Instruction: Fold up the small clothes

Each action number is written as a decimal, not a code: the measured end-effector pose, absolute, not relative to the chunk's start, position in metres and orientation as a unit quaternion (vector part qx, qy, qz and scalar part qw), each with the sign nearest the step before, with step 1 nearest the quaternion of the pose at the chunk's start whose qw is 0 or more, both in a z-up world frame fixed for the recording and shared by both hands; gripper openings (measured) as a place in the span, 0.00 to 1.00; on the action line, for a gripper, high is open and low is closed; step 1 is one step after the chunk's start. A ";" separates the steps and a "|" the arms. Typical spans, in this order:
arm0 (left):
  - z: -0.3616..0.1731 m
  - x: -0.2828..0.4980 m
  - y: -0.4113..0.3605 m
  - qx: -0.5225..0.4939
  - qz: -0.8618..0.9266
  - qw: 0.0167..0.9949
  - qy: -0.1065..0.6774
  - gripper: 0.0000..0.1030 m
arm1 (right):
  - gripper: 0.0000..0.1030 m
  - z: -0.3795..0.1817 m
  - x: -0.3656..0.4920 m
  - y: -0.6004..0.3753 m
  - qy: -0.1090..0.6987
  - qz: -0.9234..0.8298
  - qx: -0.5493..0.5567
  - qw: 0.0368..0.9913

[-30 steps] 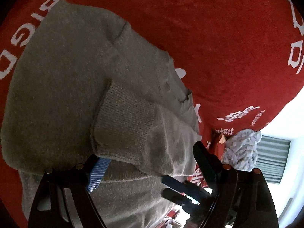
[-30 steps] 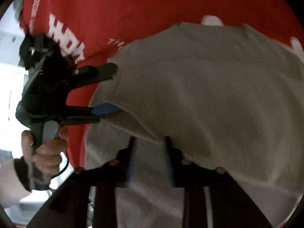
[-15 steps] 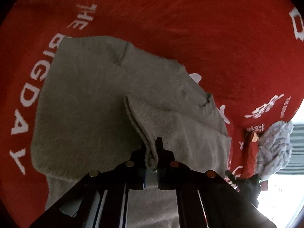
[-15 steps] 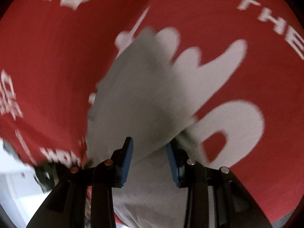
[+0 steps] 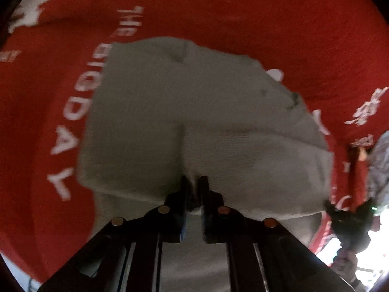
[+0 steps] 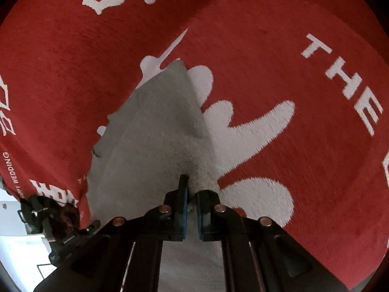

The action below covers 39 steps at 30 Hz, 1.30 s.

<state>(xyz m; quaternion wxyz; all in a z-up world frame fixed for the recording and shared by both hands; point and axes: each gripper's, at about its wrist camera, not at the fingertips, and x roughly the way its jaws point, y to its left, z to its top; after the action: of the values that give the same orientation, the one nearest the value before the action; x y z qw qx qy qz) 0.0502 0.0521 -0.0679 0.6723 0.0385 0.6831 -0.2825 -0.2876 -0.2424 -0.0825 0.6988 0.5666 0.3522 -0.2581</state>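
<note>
Wide red cloth (image 5: pixel 243 19) with white lettering spreads all round, plenty of room, its drop-off edge low on the left in the right wrist view. The grey knit sweater (image 5: pixel 218 112) lies on it, soft, light, floppy, best taken at hems and corners. Left gripper (image 5: pixel 193 189) pinches a fold nearly shut; right gripper (image 6: pixel 192 189) clamps a ribbed edge.

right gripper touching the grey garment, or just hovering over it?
Touching. The right wrist view shows the right gripper with its fingers closed on a bunched fold of the grey garment, no gap visible.
</note>
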 end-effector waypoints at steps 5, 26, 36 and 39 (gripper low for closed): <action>-0.031 0.054 0.070 0.076 -0.253 0.724 0.637 0.55 | 0.13 -0.054 -0.302 -0.229 0.383 -0.264 0.525 0.712; -0.060 0.045 0.020 0.188 -0.248 0.713 0.628 0.60 | 0.09 -0.071 -0.230 -0.295 0.464 -0.305 0.429 0.713; -0.062 0.077 0.097 0.149 -0.184 0.721 0.651 0.60 | 0.11 -0.031 -0.234 -0.245 0.452 -0.274 0.400 0.749; -0.071 0.073 0.104 0.149 -0.186 0.724 0.647 0.66 | 0.11 -0.052 -0.224 -0.229 0.482 -0.268 0.402 0.731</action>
<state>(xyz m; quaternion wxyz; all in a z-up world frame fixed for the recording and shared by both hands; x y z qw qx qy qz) 0.0732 0.1036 -0.0707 0.7241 0.1494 0.6471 -0.1862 -0.2241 -0.2294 -0.0517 0.7313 0.4018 0.4816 -0.2681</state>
